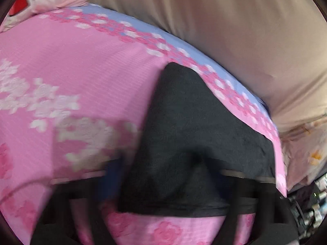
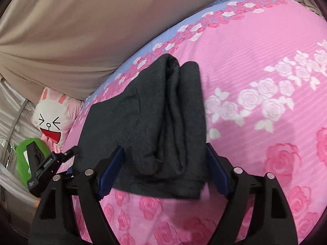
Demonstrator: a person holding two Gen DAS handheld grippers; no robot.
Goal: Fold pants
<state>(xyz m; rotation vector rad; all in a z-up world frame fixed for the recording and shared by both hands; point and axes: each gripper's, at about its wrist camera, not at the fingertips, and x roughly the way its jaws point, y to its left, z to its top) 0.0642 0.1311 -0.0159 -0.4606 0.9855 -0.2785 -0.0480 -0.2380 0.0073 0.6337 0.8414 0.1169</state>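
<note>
The dark grey pants [image 2: 155, 122] lie folded into a thick bundle on the pink rose-patterned bedspread [image 2: 265, 51]. My right gripper [image 2: 165, 169] is open, its blue-padded fingers [image 2: 111, 175] standing on either side of the bundle's near end. In the left wrist view the pants [image 1: 194, 132] fill the middle, blurred by motion. My left gripper [image 1: 165, 185] is open, its blurred fingers spread to both sides of the cloth's near edge. The left gripper's body also shows in the right wrist view [image 2: 40, 167], at the pants' left side.
A beige curtain or sheet [image 2: 81, 30] hangs along the bed's far edge. A bunny-face pillow [image 2: 51, 120] and a green plush [image 2: 24, 155] sit by the left of the bed. Cluttered items [image 1: 310, 204] lie beyond the bed's right edge.
</note>
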